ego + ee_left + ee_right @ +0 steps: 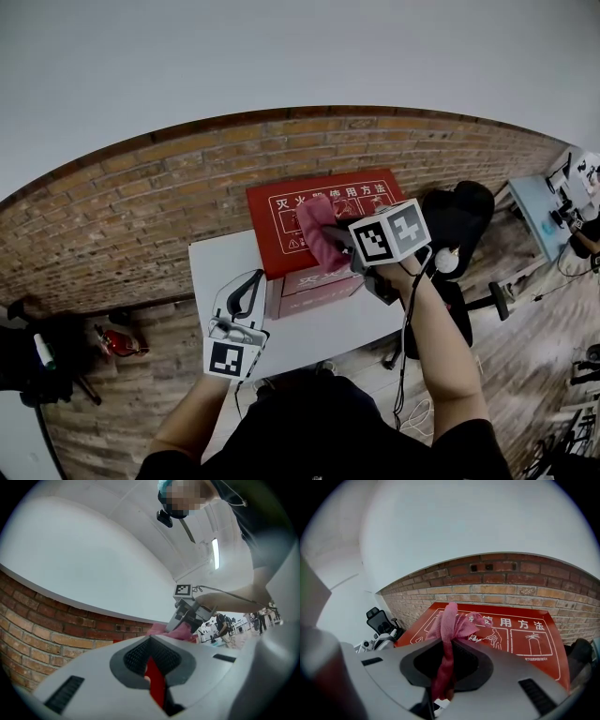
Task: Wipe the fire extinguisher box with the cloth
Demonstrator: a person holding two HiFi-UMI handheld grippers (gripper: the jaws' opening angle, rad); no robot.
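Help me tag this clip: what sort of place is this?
Likely an office or lab workspace: a brick wall, a black office chair, and a desk with equipment at the right.

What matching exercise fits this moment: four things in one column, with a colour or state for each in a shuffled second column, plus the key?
Things:
1. left gripper
2. right gripper
3. cloth
4. fire extinguisher box

Colour or state:
A. red, with white print on the lid
B. shut, holding nothing
C. pink, bunched up
D. shut on the cloth

Pairs: 1-B, 2-D, 3-C, 4-A
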